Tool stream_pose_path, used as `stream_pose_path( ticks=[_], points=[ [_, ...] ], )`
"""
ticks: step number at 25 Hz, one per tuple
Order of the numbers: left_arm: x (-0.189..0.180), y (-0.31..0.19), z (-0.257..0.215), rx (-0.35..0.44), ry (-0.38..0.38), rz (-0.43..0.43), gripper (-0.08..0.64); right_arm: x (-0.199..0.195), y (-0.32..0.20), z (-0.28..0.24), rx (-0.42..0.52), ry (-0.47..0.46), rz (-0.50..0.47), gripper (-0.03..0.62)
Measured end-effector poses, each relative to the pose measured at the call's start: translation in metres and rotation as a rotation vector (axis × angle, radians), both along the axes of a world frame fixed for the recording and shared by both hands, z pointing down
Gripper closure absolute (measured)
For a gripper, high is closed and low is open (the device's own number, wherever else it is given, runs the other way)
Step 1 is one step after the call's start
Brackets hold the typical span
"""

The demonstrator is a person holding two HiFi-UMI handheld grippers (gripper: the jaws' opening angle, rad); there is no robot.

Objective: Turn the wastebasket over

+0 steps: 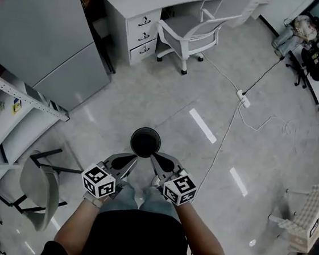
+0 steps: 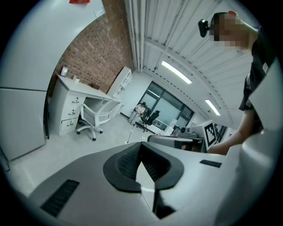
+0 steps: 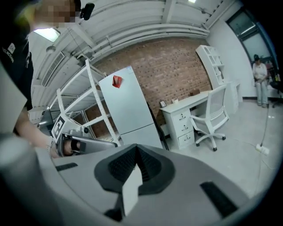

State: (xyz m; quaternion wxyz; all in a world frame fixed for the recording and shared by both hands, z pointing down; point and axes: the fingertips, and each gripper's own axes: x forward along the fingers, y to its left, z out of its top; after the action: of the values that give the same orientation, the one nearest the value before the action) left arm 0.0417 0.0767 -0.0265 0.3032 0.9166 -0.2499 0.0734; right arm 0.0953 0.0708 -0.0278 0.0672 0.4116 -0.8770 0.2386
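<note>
The wastebasket (image 1: pixel 145 142) is a round black bin standing on the grey floor just ahead of the person's feet, seen from straight above with its dark mouth up. My left gripper (image 1: pixel 132 159) and right gripper (image 1: pixel 154 157) are held side by side above the floor, tips pointing toward the bin's near rim in the head view. Both are shut with nothing between the jaws. In the left gripper view the left gripper (image 2: pixel 140 152) points out at the room, and in the right gripper view so does the right gripper (image 3: pixel 135 155). Neither gripper view shows the bin.
A white desk with drawers (image 1: pixel 142 15) and a white office chair (image 1: pixel 190 33) stand ahead. A grey cabinet (image 1: pixel 49 37) and a shelf rack (image 1: pixel 6 112) lie left, a grey chair (image 1: pixel 41 185) near left. A power strip with cable (image 1: pixel 243 98) crosses the floor at right.
</note>
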Motion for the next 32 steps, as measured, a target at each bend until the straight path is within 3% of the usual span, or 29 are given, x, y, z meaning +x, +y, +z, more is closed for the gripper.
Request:
stream_pose_path(
  ticks=[5, 9, 13, 17, 32],
  points=[
    [0.004, -0.010, -0.074, 0.083, 0.065, -0.004, 0.546, 0.005, -0.004, -0.076, 0.103, 0.021, -0.001, 0.583],
    [-0.001, -0.012, -0.115, 0.182, 0.055, -0.001, 0.546, 0.005, -0.007, -0.122, 0.193, 0.008, 0.035, 0.583],
    [-0.002, -0.012, -0.145, 0.248, 0.089, -0.017, 0.546, -0.002, -0.005, -0.146, 0.267, 0.018, 0.034, 0.583],
    [0.001, -0.014, -0.160, 0.313, 0.073, -0.012, 0.546, -0.001, -0.006, -0.155, 0.302, 0.025, 0.042, 0.583],
    [-0.013, -0.012, -0.168, 0.292, 0.109, -0.014, 0.548, -0.001, 0.001, -0.162, 0.320, 0.065, 0.059, 0.583]
  ],
)
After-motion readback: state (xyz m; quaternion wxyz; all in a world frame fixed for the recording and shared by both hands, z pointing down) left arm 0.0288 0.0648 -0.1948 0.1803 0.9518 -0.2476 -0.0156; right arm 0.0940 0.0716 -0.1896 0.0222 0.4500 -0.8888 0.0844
